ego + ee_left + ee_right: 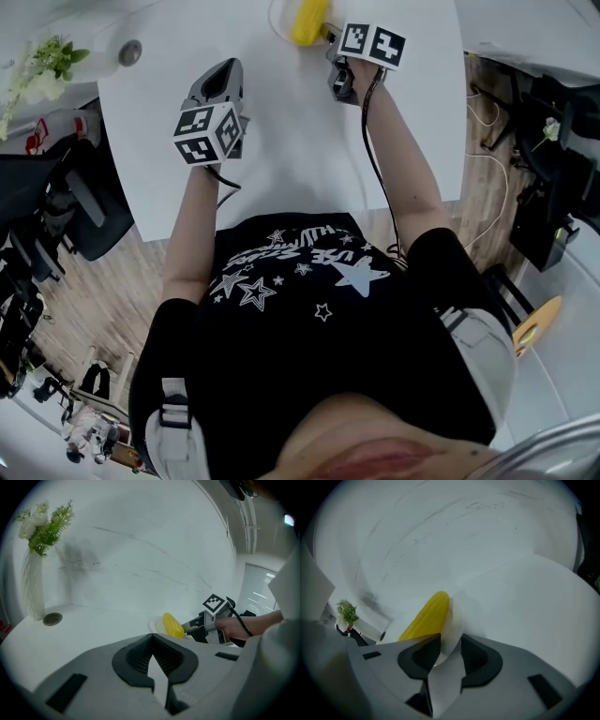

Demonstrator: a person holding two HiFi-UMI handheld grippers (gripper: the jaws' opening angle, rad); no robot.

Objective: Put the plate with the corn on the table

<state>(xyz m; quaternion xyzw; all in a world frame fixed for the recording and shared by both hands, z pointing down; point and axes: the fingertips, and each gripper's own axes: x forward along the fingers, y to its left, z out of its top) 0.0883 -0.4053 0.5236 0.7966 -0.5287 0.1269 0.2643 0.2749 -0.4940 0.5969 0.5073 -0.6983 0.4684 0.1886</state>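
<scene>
A yellow corn cob [309,21] lies on a white plate [277,22] at the far edge of the white table [281,159]. My right gripper [330,37] reaches the plate from the right. In the right gripper view the plate's rim [452,620] stands between the jaws of the right gripper [447,645], which are apart and do not press on it; the corn [425,618] lies just beyond. My left gripper [228,66] hovers over the table's left part, shut and empty [152,638]. From the left gripper view the corn [172,625] and the right gripper [193,626] show to the right.
A white vase with flowers [35,588] and a round metal disc [52,618] stand at the table's far left corner. A black office chair [84,206] sits left of the table. A cable [380,178] trails from the right gripper along the arm.
</scene>
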